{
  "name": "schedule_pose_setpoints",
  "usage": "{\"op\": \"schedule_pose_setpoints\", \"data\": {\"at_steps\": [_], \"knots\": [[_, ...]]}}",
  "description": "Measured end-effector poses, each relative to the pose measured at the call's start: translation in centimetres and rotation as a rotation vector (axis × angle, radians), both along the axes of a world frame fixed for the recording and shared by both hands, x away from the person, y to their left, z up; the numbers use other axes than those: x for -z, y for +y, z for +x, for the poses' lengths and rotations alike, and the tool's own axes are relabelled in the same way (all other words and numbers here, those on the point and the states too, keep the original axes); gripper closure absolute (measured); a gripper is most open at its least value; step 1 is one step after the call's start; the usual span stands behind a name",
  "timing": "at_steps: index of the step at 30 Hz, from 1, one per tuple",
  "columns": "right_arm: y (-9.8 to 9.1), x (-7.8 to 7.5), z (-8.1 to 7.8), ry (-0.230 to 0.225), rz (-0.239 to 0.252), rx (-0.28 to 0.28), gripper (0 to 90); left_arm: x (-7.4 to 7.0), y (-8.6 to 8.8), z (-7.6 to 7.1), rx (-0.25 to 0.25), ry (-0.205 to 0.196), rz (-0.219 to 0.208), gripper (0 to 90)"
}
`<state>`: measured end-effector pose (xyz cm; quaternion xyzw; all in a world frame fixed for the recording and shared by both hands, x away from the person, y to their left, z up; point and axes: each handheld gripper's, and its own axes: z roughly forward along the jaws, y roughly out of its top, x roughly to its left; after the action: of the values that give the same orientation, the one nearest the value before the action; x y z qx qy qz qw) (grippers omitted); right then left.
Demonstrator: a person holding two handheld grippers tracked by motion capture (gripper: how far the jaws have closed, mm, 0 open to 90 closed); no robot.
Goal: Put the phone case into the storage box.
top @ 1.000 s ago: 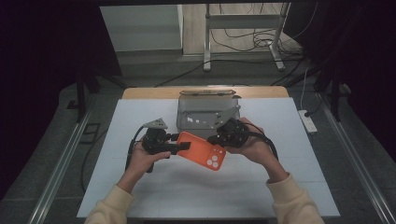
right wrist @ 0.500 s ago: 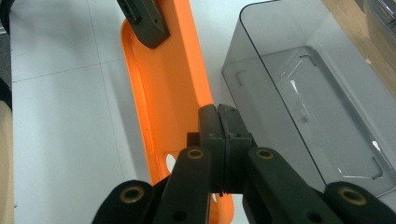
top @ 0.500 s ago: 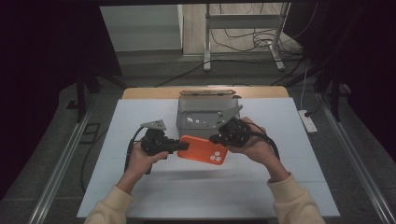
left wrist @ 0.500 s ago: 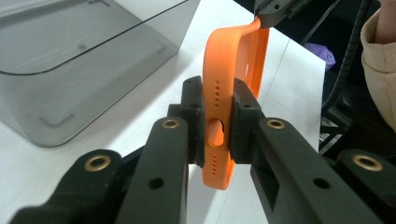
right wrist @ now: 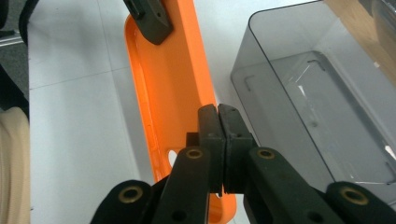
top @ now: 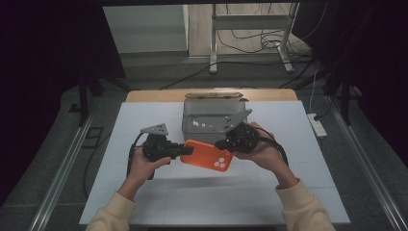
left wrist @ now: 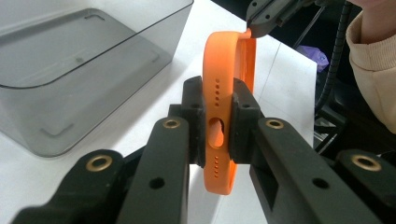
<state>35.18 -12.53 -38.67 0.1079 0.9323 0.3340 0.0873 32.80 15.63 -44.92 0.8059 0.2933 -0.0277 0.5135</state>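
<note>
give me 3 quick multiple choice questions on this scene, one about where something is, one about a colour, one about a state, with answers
1. Where does the clear grey bin stand?
A. on the white table, beyond the phone case
B. on the floor to the left
C. on the person's lap

2. What colour is the phone case?
A. blue
B. orange
C. green

3. How is the phone case held?
A. it lies loose on the table
B. it is pinched at one end alone
C. it is pinched at both ends, one gripper on each

Answers:
1. A, the high view shows the bin on the table, just behind the case.
2. B, it is orange in all three views.
3. C, the left gripper clamps the port end and the right gripper pinches a side wall near the camera cutout.
</note>
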Motion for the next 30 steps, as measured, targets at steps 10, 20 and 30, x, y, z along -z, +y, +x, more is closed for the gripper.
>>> {"op": "schedule_pose_setpoints", "data": {"at_steps": [10, 20, 30], "knots": [[-0.1, 0.2, 0.2, 0.030, 0.027, 0.028, 70.2, 0.0, 0.2, 0.0, -0.001, -0.004, -0.009, 80.2], [-1.7, 0.6, 1.9, 0.150, 0.163, 0.079, 36.1, -0.1, 0.7, 0.0, 0.001, -0.020, -0.012, 80.2], [-1.6, 1.0, 2.1, 0.210, 0.207, 0.059, 35.8, 0.0, 0.3, -0.1, 0.012, -0.020, -0.001, 80.1]]}}
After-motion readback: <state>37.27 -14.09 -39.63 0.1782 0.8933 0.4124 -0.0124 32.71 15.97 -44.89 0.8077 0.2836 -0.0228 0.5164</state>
